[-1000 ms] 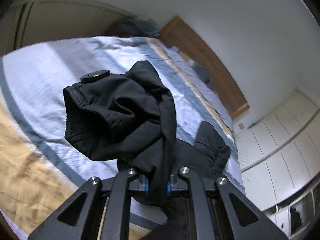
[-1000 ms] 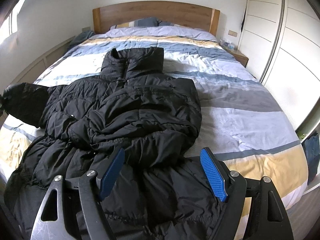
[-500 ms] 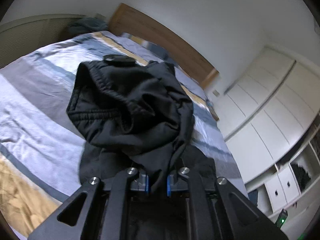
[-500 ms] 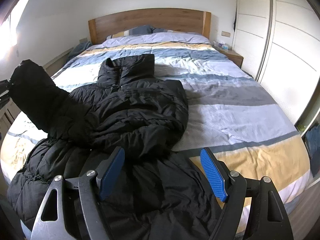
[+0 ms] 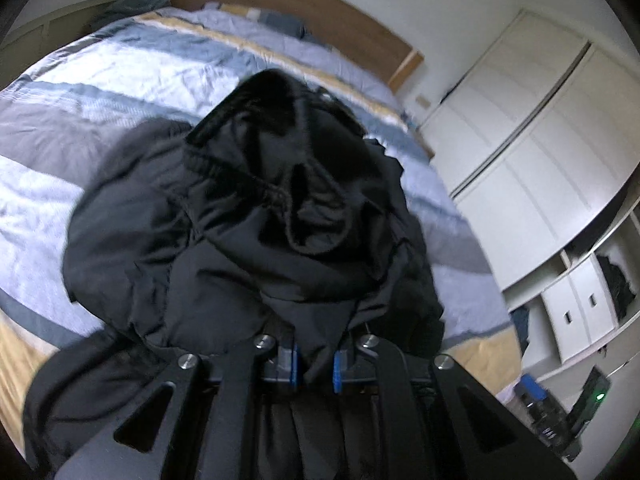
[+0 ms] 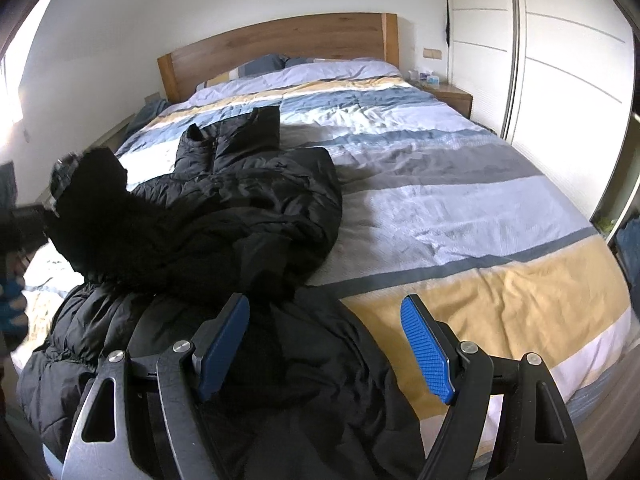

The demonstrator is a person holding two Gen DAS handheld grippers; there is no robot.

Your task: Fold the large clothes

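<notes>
A black puffer jacket [image 6: 248, 216] lies spread on the left half of the striped bed [image 6: 460, 208], collar toward the headboard. My left gripper [image 5: 316, 360] is shut on the jacket's sleeve [image 5: 288, 200] near the cuff. The elastic cuff bunches up in front of the camera, above the jacket body [image 5: 132, 264]. In the right wrist view the lifted sleeve [image 6: 92, 200] stands up at the jacket's left side. My right gripper [image 6: 326, 344] hangs open over the jacket's lower hem near the foot of the bed, with nothing between its blue pads [image 6: 428, 352].
A wooden headboard [image 6: 280, 48] and pillows are at the far end. White wardrobe doors [image 6: 560, 60] and a nightstand [image 6: 452, 96] run along the right side. Open white shelves [image 5: 580, 300] stand past the bed's foot. The bed's right half is bare cover.
The left gripper has swung the held sleeve from the bed's left side in over the jacket body. The right gripper has drifted right along the hem, still open.
</notes>
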